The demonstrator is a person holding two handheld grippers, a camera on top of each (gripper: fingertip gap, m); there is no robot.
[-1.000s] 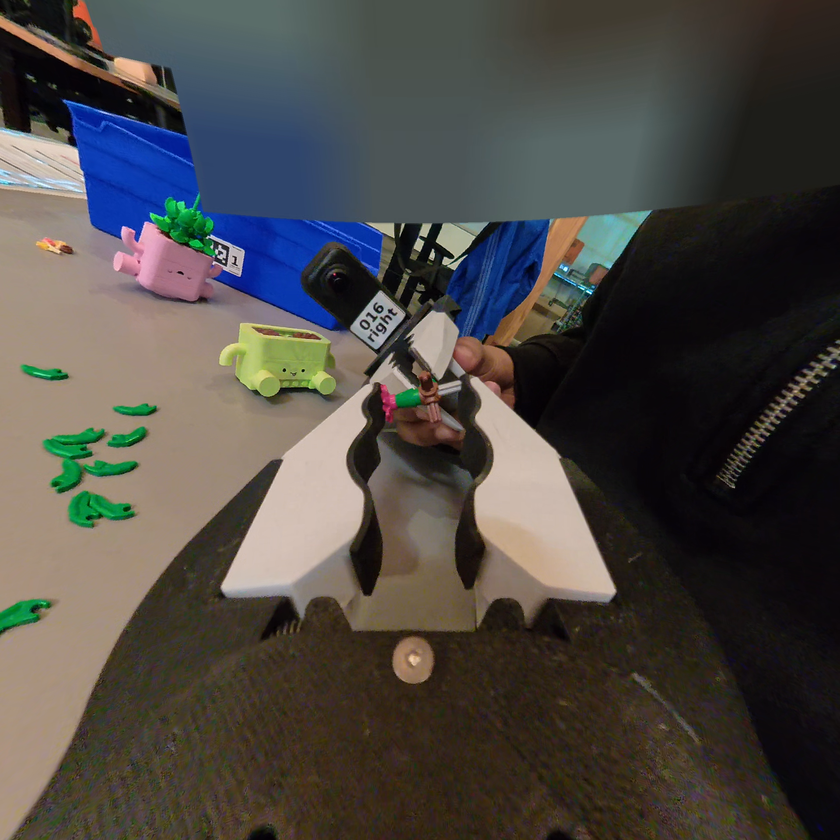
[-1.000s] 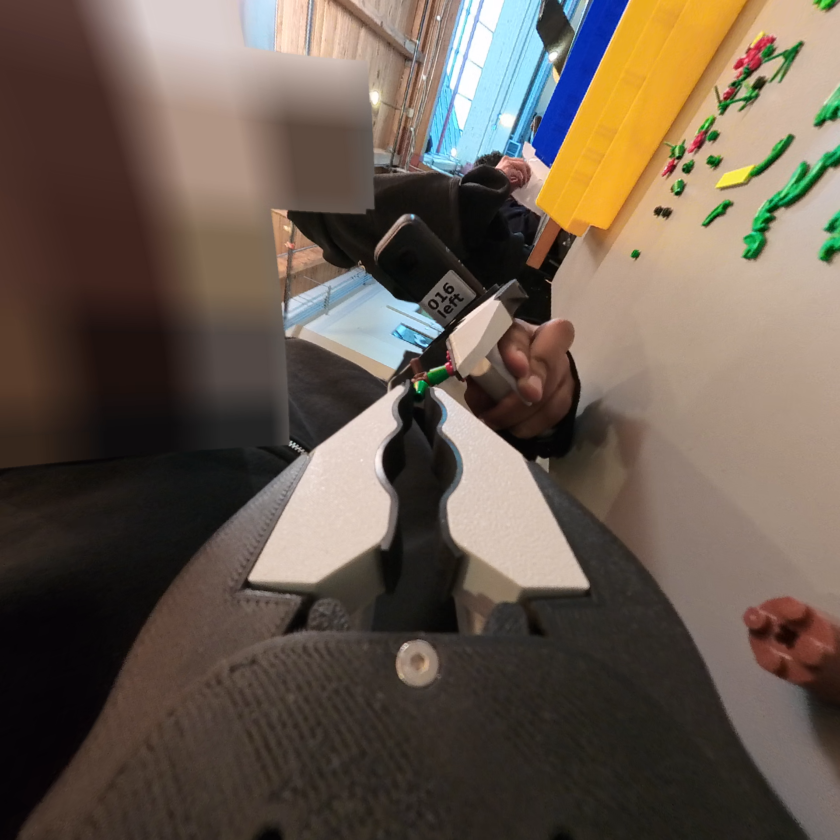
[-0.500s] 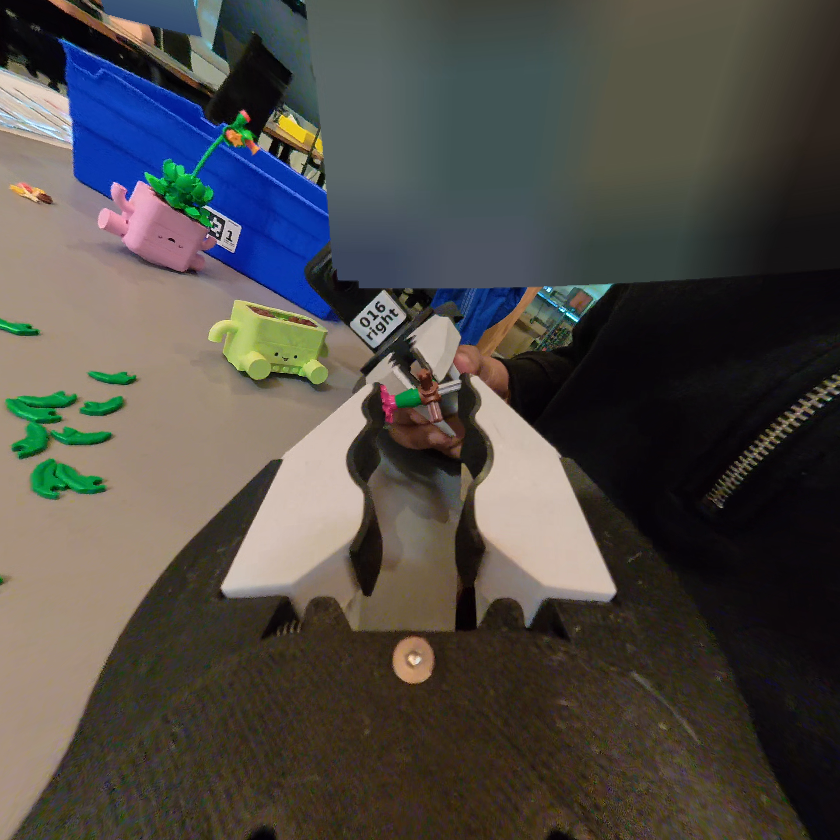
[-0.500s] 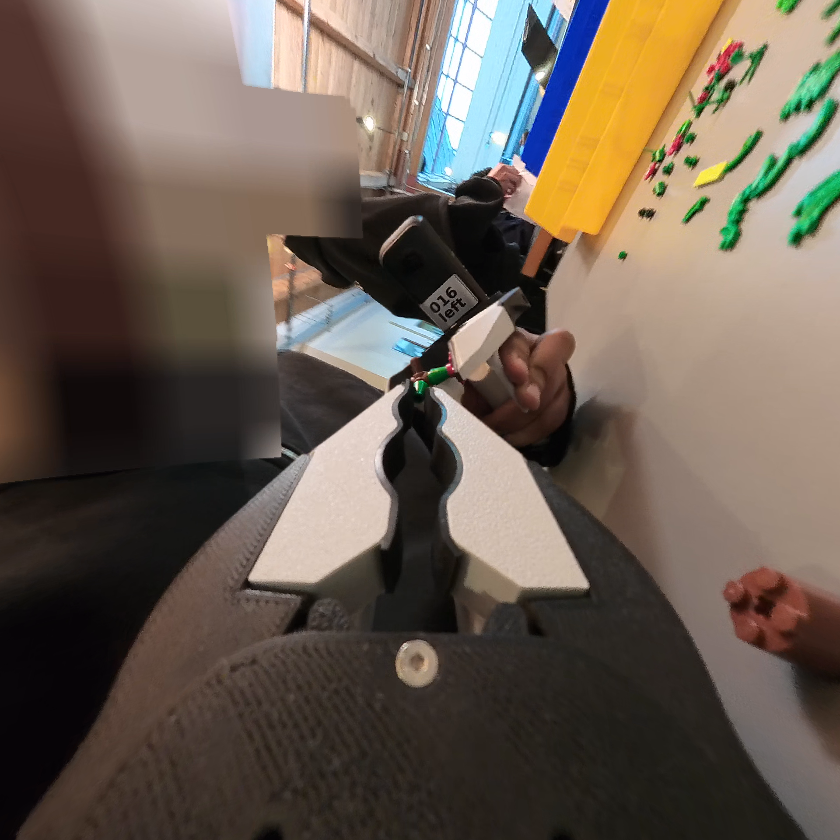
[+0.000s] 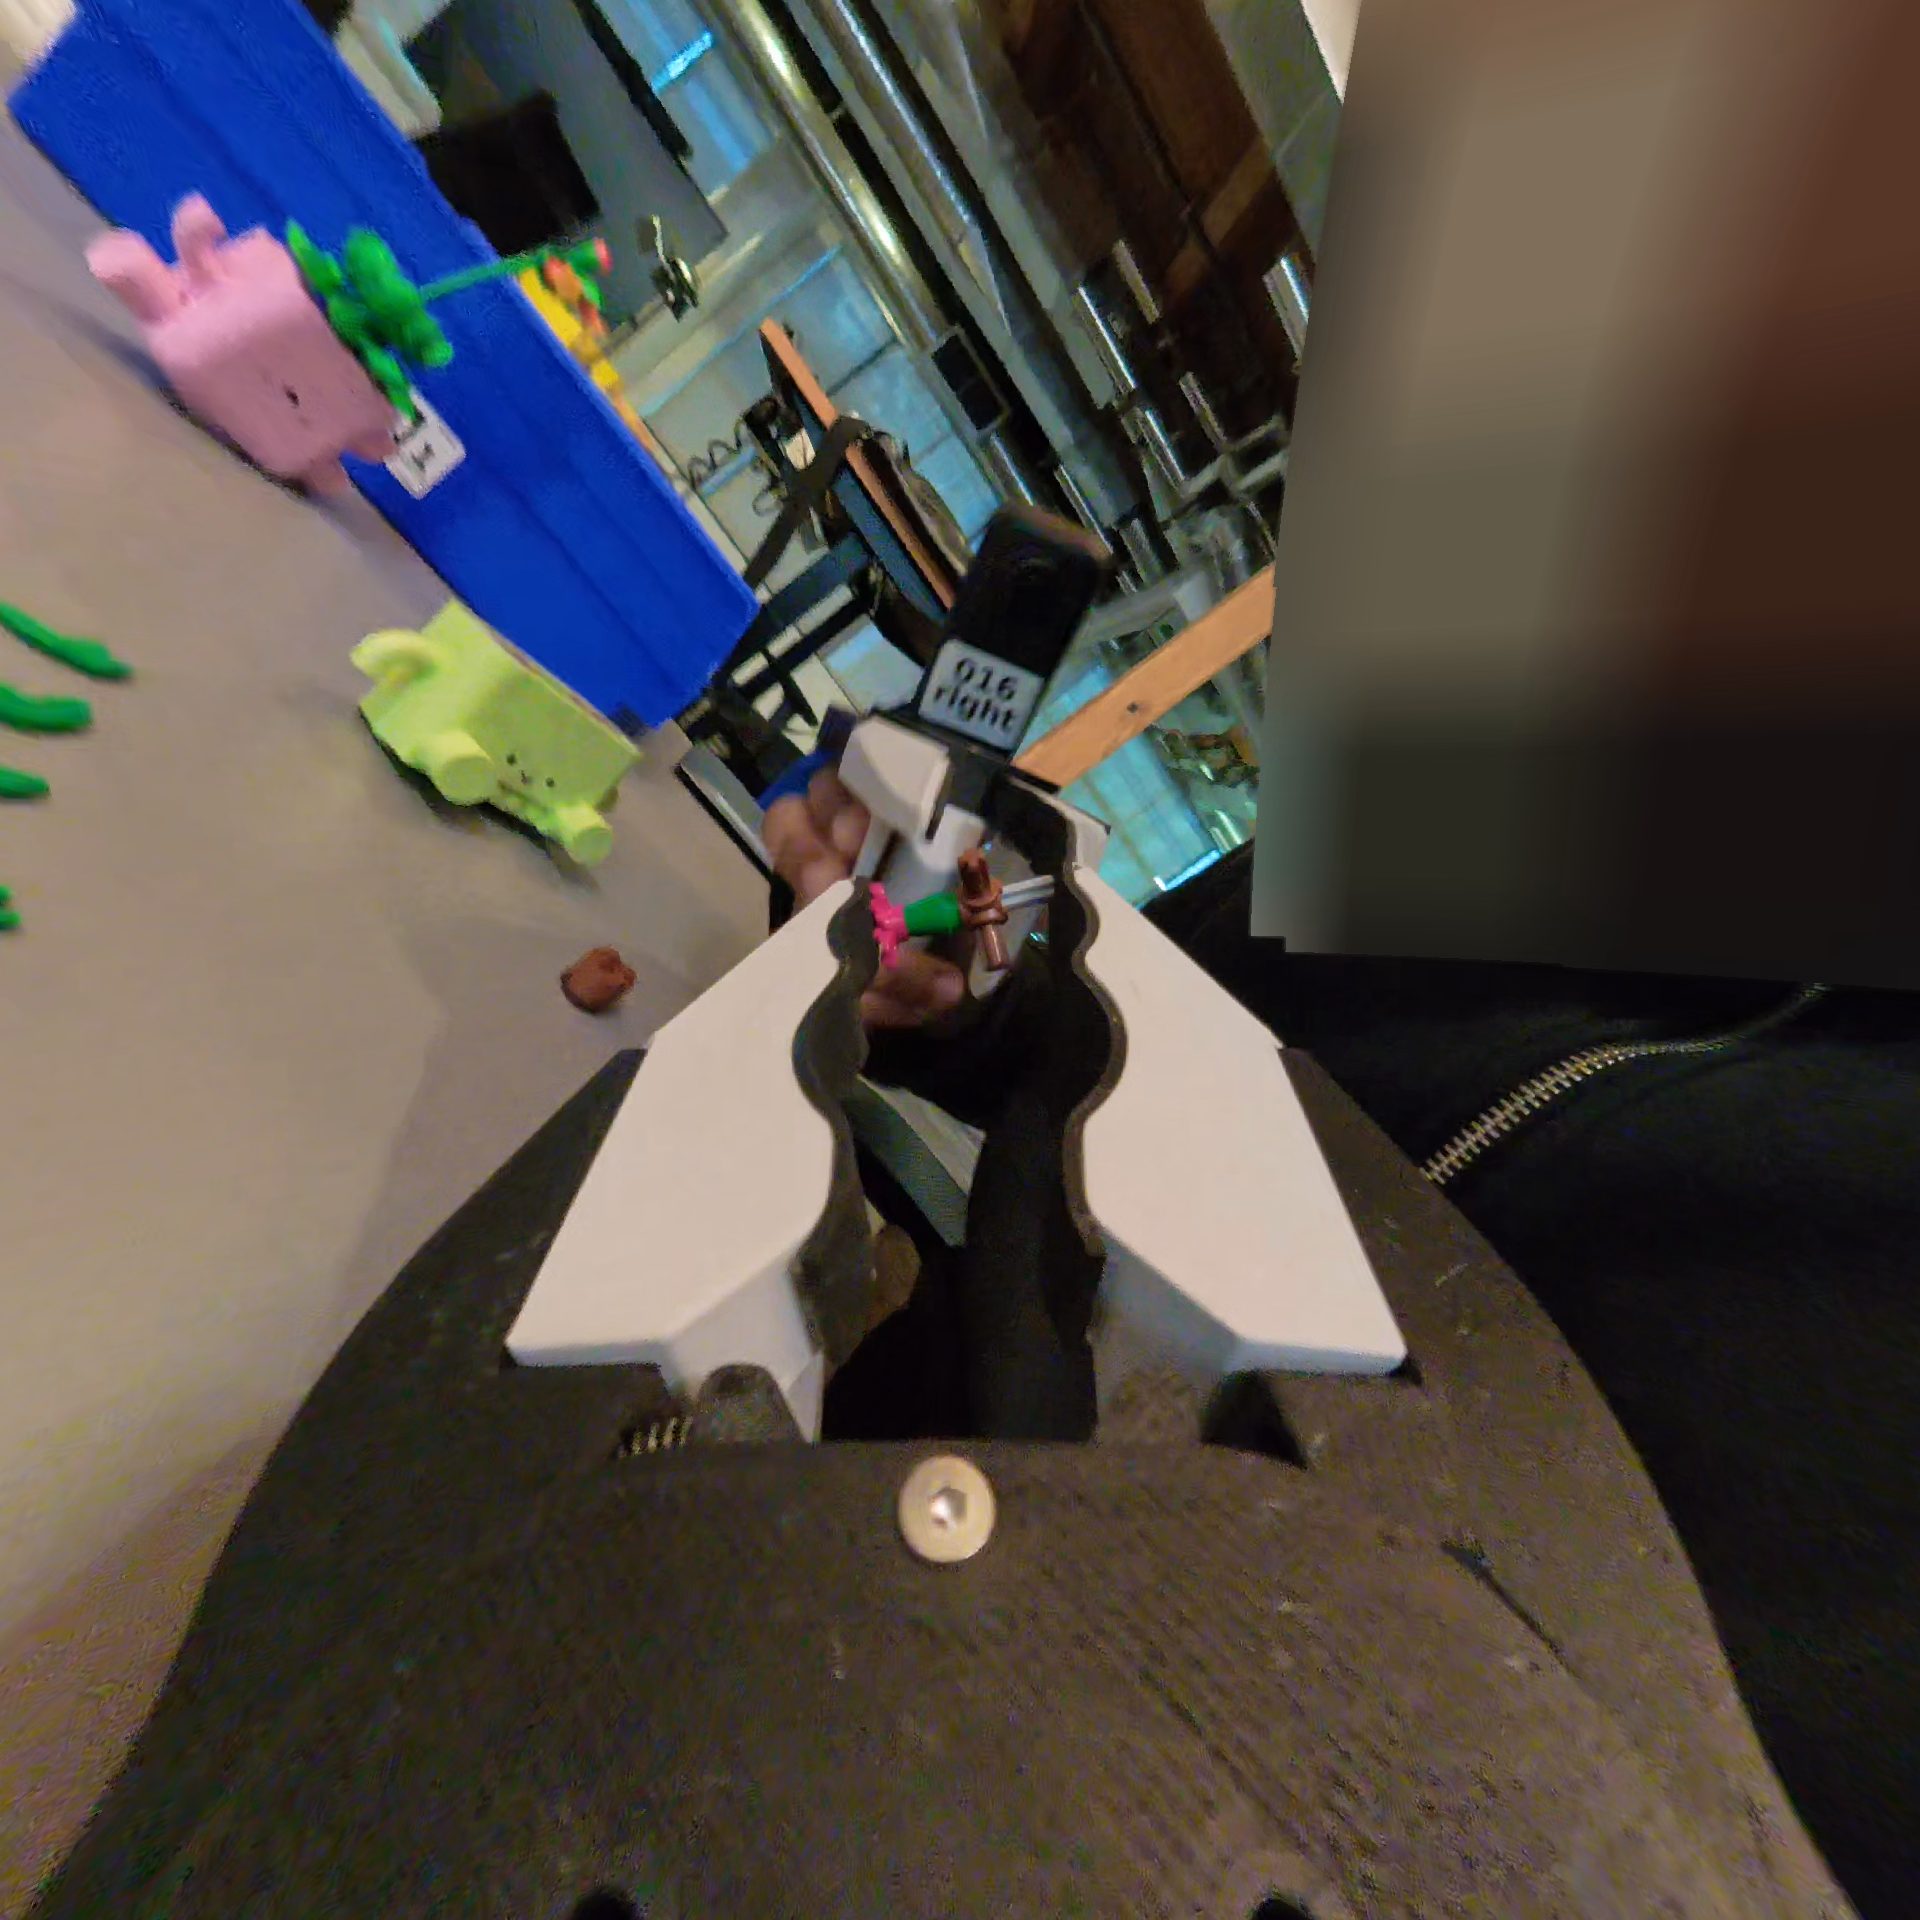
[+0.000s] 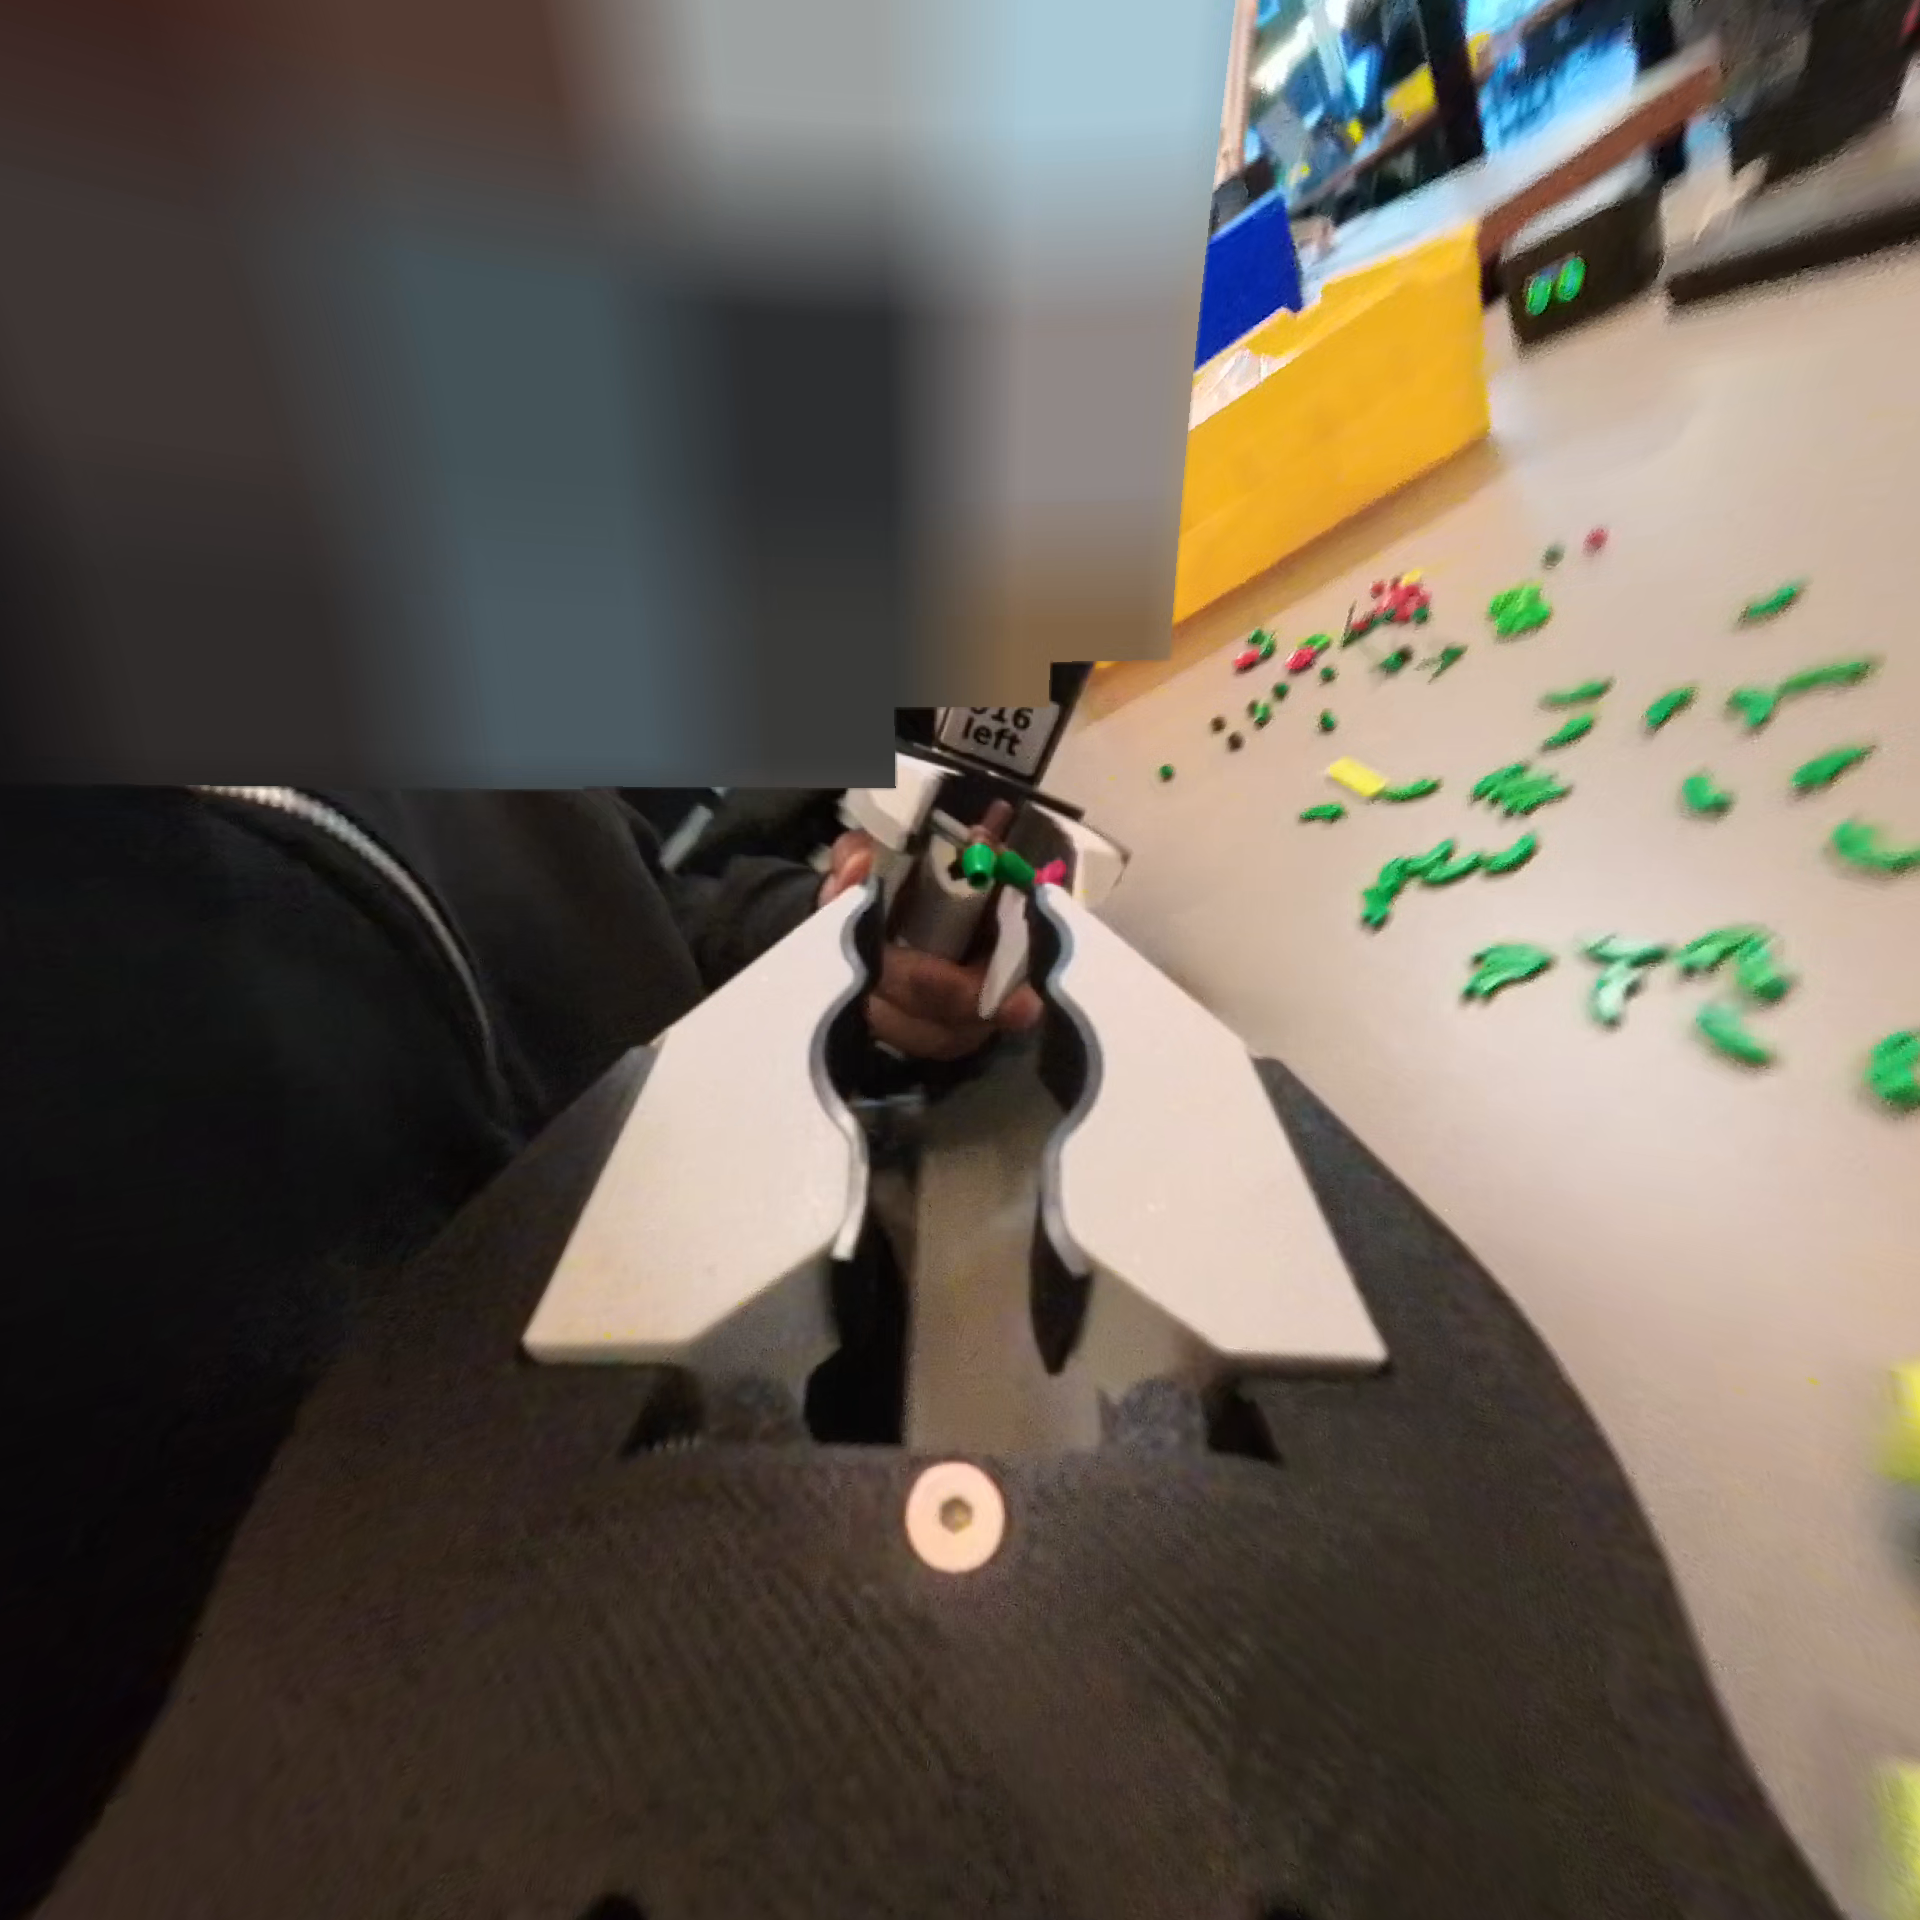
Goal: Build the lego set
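Note:
A small flower stem (image 5: 935,914) has a pink bloom, a green stalk, a brown clip and a grey bar. It lies crosswise between the tips of my left gripper (image 5: 956,883), which is shut on it, held in the air off the table edge. The stem (image 6: 987,864) also shows in the right wrist view, just past the tips of my right gripper (image 6: 954,894). The right gripper's jaws stand apart and face the left gripper tip to tip. A pink pot with a green plant (image 5: 249,343) and a lime pot (image 5: 499,748) stand on the grey table (image 5: 260,1039).
A blue bin (image 5: 499,447) stands behind the pots, and a yellow bin (image 6: 1340,416) at the far edge in the right wrist view. Several green leaf pieces (image 6: 1507,790), red bits (image 6: 1392,608) and a yellow tile (image 6: 1356,774) lie scattered. A brown piece (image 5: 597,977) lies near the table edge. A person's black jacket (image 5: 1610,1195) is close. My two grippers' fingertips are within a few centimetres of each other. Left tips and right tips are each some 12 centimeters from the brown piece (image 5: 597,977).
My right gripper's jaws have opened from nearly shut. Both grippers have rolled and swung, so the table sits differently in each view. The left gripper has kept hold of the flower stem.

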